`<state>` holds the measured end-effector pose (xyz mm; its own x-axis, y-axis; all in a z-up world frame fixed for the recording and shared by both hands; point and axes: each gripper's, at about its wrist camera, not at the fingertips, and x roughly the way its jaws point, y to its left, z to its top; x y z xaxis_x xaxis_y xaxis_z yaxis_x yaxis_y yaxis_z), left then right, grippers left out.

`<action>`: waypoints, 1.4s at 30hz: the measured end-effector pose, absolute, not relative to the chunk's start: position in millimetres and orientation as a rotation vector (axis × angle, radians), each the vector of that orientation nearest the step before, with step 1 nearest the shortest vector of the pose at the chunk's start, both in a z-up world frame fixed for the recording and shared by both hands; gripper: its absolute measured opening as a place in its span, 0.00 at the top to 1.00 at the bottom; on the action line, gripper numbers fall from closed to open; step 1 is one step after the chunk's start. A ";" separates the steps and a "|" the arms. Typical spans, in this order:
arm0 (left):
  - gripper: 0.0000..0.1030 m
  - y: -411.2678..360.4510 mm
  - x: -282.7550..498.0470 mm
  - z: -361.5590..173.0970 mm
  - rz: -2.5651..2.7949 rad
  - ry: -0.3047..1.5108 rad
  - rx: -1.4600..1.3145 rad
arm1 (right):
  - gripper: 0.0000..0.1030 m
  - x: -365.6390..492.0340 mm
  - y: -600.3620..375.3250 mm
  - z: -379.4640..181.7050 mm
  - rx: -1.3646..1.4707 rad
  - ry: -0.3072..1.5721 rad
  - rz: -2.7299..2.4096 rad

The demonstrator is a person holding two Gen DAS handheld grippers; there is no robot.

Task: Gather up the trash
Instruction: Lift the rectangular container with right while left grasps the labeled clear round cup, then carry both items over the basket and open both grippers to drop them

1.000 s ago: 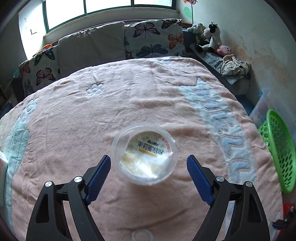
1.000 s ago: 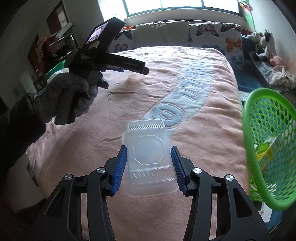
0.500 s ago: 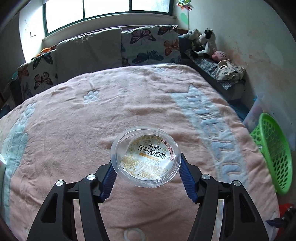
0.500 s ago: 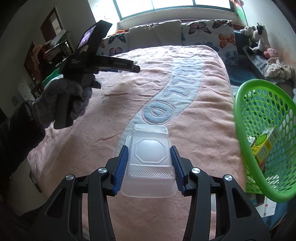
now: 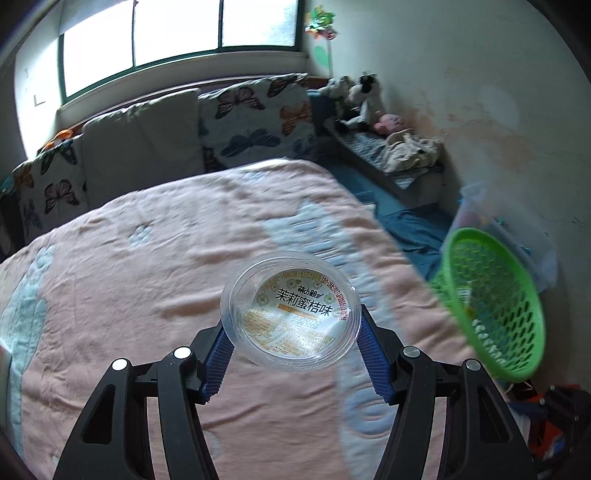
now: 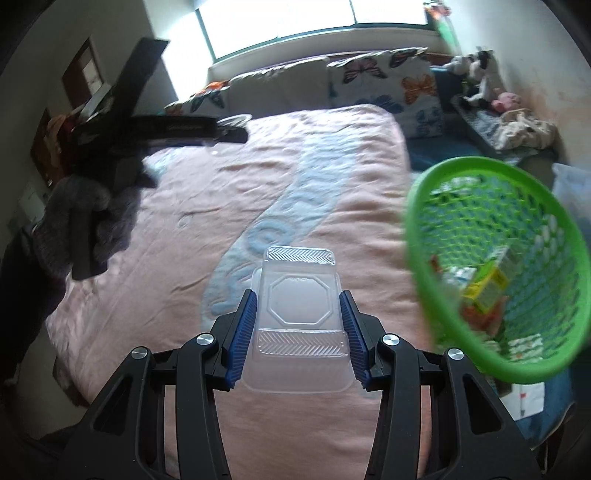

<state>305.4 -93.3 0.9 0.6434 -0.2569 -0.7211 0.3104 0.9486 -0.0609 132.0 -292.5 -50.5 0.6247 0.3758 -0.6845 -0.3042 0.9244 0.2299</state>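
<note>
Trash L: round clear tub w/ printed label, gripped betw. blue pads of left tool; pads press on both sides of rim, tub lifted clear of bed.
Left tool: jaws have just been closing, now clamped on the tub; seen side-on in right wrist view, held by gloved hand at far left.
Trash R: clear rect. plastic box, octagon emboss on lid, pinched betw. blue pads of right tool.
Right tool: narrow, gripping box at its long sides; box held above the bed.
Basket: green mesh basket just right of bed edge, tilted, rim toward cam; cartons + wrappers inside, incl. yellow-green carton. In left view the basket is right of the tub, apart from it.
Bed: pink blanket w/ pale blue lettering; butterfly pillows + grey cushion at head.
Bkgd: soft toys on ledge by wall, window above pillows.
</note>
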 end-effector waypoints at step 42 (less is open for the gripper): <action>0.41 -286.0 275.3 -5.4 -0.604 0.848 0.195 | 0.45 121.9 -437.7 -62.2 0.207 0.760 0.013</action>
